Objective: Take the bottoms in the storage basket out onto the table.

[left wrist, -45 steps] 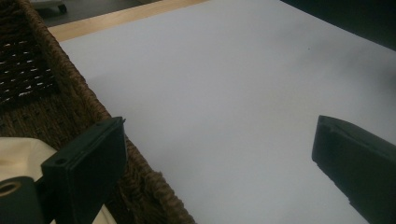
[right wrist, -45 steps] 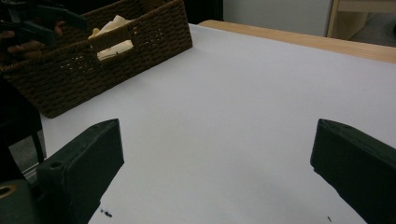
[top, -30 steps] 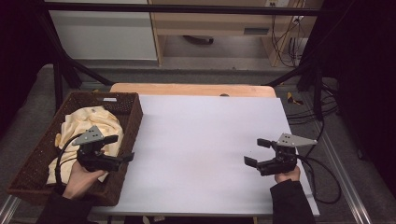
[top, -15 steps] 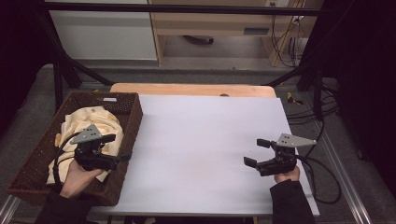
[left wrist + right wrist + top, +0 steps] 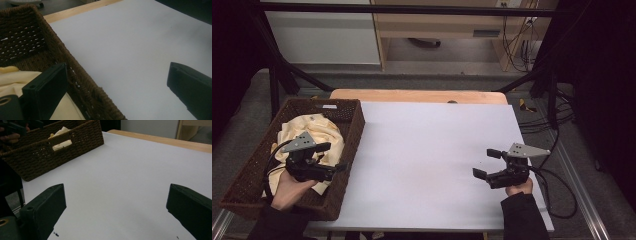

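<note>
A brown woven basket (image 5: pixel 355 127) stands at the table's left edge with a pale yellow cloth (image 5: pixel 319 131) bunched inside it. My left gripper (image 5: pixel 333 157) hovers open over the basket's right side, above the cloth, and grips nothing. In the left gripper view its jaws straddle the basket's wall (image 5: pixel 82 87), with the cloth (image 5: pixel 15 80) under the left jaw. My right gripper (image 5: pixel 485 163) is open and empty just above the white table top (image 5: pixel 427 150) near the front right. The right gripper view looks across the table to the basket (image 5: pixel 62 152) and cloth (image 5: pixel 62 131).
The white sheet covers most of the table, and a strip of wood (image 5: pixel 412 95) shows along the far edge. Black frame poles and cables (image 5: pixel 552 125) run at the right side. A cable trails from the right gripper off the table's right edge.
My left gripper has drifted slightly to the left, further over the basket. The right gripper has not moved.
</note>
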A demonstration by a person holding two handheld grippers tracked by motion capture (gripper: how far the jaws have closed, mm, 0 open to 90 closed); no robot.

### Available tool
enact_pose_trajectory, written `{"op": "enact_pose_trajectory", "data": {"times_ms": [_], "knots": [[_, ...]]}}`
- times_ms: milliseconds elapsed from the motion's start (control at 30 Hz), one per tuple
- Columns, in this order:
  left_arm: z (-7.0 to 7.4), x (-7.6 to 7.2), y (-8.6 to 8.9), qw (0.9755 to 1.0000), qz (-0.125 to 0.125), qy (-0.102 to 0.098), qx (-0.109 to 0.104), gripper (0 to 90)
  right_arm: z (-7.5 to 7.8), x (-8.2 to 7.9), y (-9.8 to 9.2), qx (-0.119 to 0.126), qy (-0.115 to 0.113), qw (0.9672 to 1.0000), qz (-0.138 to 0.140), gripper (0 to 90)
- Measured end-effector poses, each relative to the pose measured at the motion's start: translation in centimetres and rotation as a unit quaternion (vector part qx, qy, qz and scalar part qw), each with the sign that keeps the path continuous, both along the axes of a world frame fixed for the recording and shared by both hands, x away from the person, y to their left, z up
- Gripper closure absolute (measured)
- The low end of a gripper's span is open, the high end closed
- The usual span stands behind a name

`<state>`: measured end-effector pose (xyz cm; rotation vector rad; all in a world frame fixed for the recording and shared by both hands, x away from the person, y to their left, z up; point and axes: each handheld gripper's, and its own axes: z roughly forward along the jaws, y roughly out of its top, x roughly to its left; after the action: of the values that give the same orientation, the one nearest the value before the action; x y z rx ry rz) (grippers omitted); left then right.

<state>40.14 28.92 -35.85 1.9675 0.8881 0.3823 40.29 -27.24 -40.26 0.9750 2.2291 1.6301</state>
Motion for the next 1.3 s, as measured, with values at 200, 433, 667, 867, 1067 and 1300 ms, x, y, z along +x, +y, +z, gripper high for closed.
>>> {"op": "enact_pose_trajectory", "data": {"times_ms": [200, 433, 667, 867, 1067, 1300], "knots": [[0.0, 0.2, 1.4, 0.9997, 0.022, 0.004, 0.007, 3.2, -0.1, 0.0, 0.1, -0.002, 0.001, 1.0, 0.001, 3.2], [0.0, 0.4, 3.4, 0.9984, 0.052, 0.015, 0.012, 3.2, 0.0, 0.0, 0.1, -0.002, 0.001, 1.0, 0.002, 3.2], [0.2, 0.7, 5.0, 0.9972, 0.069, 0.024, 0.018, 3.2, -0.1, 0.0, 0.1, -0.004, 0.001, 1.0, 0.002, 3.3], [1.4, 0.7, 6.0, 0.9969, 0.075, 0.018, 0.018, 3.2, -0.1, 0.0, 0.1, -0.006, 0.002, 1.0, -0.001, 3.2], [2.8, 1.0, 6.6, 0.9955, 0.089, 0.021, 0.027, 3.2, -0.3, 0.1, 0.3, -0.013, 0.006, 0.9999, 0.003, 3.5], [4.5, 1.9, 6.7, 0.9939, 0.099, 0.018, 0.046, 3.2, -0.3, 0.2, 0.2, -0.011, 0.003, 0.9999, 0.001, 3.5]]}}
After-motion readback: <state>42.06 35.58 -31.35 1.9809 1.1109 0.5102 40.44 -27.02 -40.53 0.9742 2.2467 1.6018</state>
